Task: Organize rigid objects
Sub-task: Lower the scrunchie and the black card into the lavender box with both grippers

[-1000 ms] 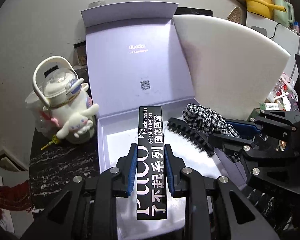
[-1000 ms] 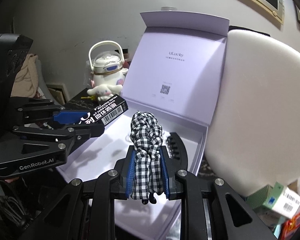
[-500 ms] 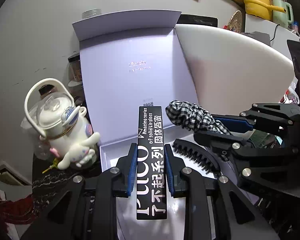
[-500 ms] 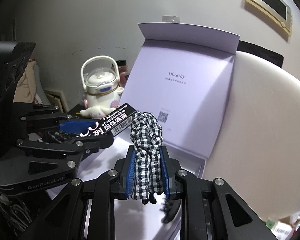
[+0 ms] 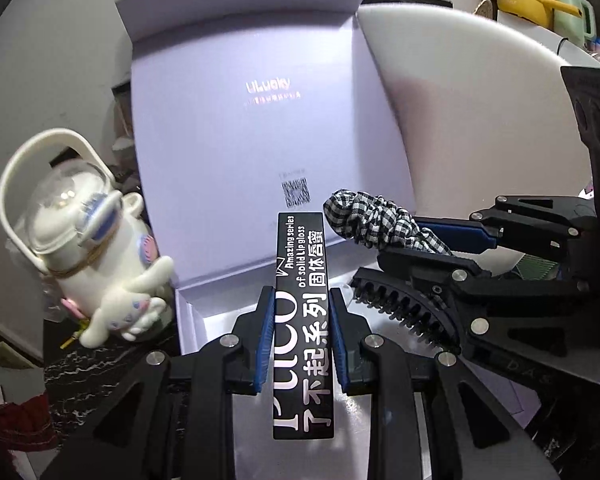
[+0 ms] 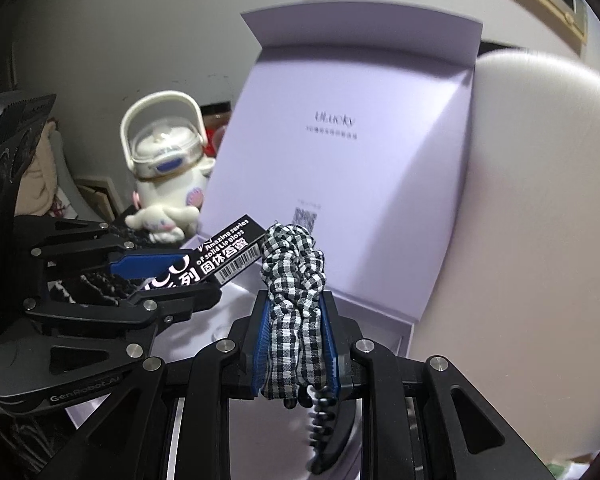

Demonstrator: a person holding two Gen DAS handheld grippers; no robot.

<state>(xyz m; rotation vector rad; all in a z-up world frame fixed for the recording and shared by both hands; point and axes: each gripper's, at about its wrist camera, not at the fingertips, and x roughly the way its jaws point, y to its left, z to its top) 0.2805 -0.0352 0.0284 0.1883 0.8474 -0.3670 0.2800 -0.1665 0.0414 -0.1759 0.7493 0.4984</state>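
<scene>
Lip-gloss carton (image 5: pixel 303 320), black with white lettering, sits clamped lengthwise between the blue pads of my left hand-held gripper (image 5: pixel 301 334); its near end runs back toward the camera and hides part of the box floor beneath it. To the left, a white character-shaped kettle (image 5: pixel 84 240) stands on the dark marbled desk (image 5: pixel 80 364), its base partly behind the box wall, and the clutter around it is too dim to name. Printing on the raised lid is blurred; I can make out a logo and a square code and little else.

The lavender gift box (image 5: pixel 236 128) lies open in front of me, lid standing upright at the back. Inside the tray I can see a black toothed hair clip (image 5: pixel 400 308) lying on the floor, half covered from the left wrist view by my other tool. I cannot tell what else the tray holds.

Both tools tilt downward over the tray, side by side, tips nearly level. My right hand-held gripper (image 6: pixel 296 340) is pinched narrow on a black-and-white checked scrunchie (image 6: pixel 294 280), which bulges out past the fingertips. From the right wrist view the carton's tip lies just beside the scrunchie; whether they touch I cannot tell. A pale rounded chair back (image 6: pixel 532 216) fills the far right, cut off by the frame.
</scene>
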